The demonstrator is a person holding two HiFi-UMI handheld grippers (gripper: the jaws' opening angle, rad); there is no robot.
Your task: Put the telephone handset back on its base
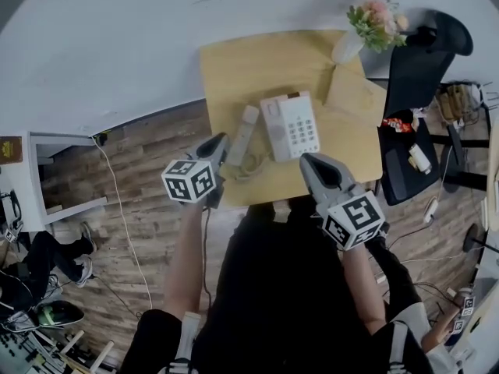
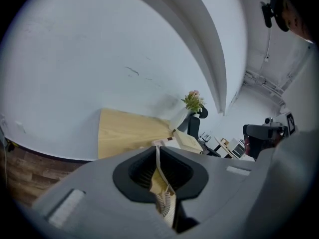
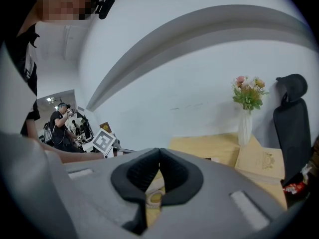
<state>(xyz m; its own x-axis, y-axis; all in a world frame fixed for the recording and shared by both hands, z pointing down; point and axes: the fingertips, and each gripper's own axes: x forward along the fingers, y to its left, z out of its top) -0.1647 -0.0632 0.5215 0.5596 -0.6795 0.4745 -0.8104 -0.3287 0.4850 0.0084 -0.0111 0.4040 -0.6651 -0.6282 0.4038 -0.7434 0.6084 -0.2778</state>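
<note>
Reaching forward, we hold left tongs [image 1: 221, 142] and right tongs [image 1: 306, 160] shut, empty, at bench [image 1: 234, 68] edge; handset [image 1: 243, 135] beside base [image 1: 290, 125].

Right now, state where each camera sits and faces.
Head view: on the head, looking steeply down at the table, base and handset; both forearms, left gripper and right gripper show.
Left gripper view: rides the left gripper, looks along its shut jaws over the table toward flowers and wall.
Right gripper view: rides the right gripper, looks along its shut jaws toward flowers and chair; the left forearm shows.
Shared: all three show table and flowers.
</note>
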